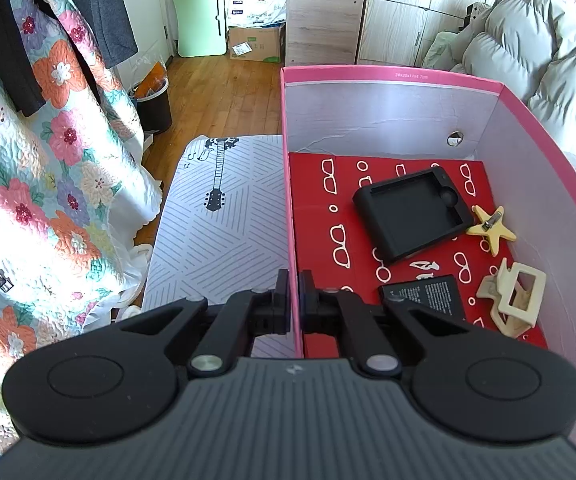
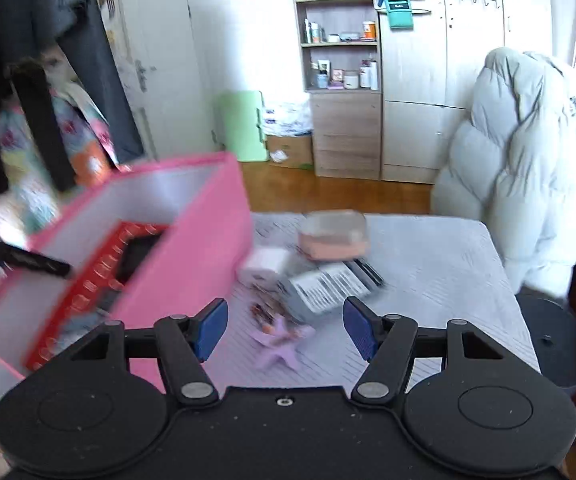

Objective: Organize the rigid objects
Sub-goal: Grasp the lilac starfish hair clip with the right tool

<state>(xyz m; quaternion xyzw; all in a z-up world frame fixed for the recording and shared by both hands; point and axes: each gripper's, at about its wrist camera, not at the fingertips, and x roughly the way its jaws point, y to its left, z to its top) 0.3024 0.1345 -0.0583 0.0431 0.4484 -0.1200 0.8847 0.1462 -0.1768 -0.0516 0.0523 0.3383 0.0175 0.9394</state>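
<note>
left gripper [image 1: 294,300]: jaws clamped on the near wall of the pink box [image 1: 392,74], steadying it.
right gripper [image 2: 284,328]: jaws wide apart, holding nothing.
purple star clip [image 2: 278,344]: on the bedsheet, just ahead between the right jaws; nearer the right hand.

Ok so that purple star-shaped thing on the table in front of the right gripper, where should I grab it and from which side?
Probably come down from above onto the purple star, closing across its narrow middle between two arms. It seems to lie flat on the table, so a sideways approach has little edge to catch. The right gripper is open, nothing between its pads. The picture is blurred, so the arms' exact layout is unclear.
</note>
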